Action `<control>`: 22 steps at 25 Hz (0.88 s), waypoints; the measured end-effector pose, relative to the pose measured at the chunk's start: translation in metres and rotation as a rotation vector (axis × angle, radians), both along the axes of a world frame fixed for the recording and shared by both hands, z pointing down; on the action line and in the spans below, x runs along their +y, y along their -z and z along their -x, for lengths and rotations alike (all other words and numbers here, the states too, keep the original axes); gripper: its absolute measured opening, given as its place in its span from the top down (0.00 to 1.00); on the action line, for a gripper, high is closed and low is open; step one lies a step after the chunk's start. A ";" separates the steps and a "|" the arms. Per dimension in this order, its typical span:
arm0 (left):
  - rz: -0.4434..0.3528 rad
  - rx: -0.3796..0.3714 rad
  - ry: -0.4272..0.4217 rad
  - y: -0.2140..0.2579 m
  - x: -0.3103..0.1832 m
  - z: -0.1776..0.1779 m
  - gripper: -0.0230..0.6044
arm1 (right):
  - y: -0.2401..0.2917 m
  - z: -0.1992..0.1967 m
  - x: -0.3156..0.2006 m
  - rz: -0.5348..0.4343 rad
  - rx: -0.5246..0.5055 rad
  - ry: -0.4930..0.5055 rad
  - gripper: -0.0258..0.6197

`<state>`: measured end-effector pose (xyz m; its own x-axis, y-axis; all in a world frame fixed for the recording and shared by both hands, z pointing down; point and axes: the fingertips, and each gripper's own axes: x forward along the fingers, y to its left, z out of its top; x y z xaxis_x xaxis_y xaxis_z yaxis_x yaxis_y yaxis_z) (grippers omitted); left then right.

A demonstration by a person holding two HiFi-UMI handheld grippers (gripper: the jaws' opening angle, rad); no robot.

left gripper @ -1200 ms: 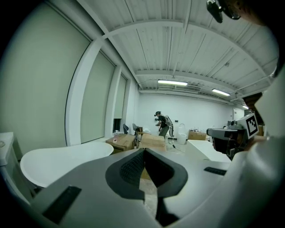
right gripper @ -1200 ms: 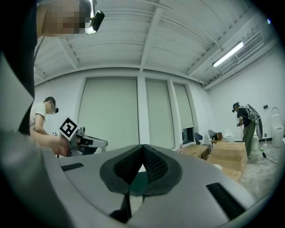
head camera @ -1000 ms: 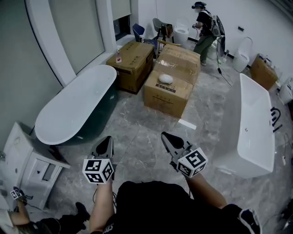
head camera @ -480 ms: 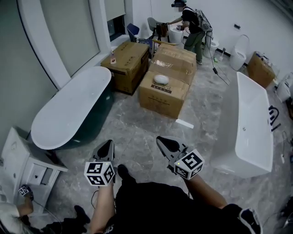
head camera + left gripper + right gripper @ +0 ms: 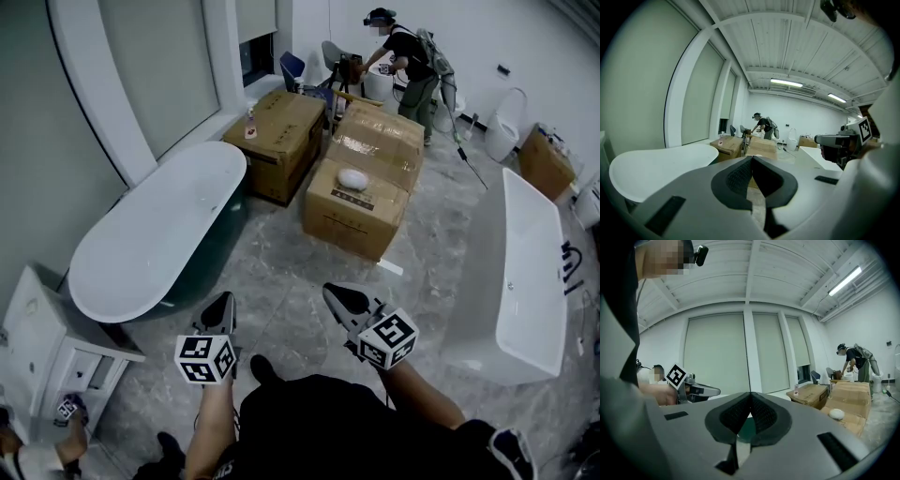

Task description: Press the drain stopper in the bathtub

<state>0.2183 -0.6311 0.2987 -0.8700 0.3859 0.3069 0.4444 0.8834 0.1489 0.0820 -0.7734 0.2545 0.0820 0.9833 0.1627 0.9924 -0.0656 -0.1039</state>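
Ahead of you, three cardboard boxes stand clustered on the grey marbled floor. A white rounded object lies on top of the nearest box. A small bottle stands on the leftmost box. Beyond them, a person wearing a backpack leans forward near the far wall, with a blue chair to the left. A white toilet stands at the far right. A white cabinet stands at your lower left.
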 end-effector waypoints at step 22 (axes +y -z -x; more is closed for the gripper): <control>-0.044 0.047 0.055 -0.023 0.212 -0.074 0.94 | -0.020 -0.074 0.241 -0.050 0.063 0.111 0.94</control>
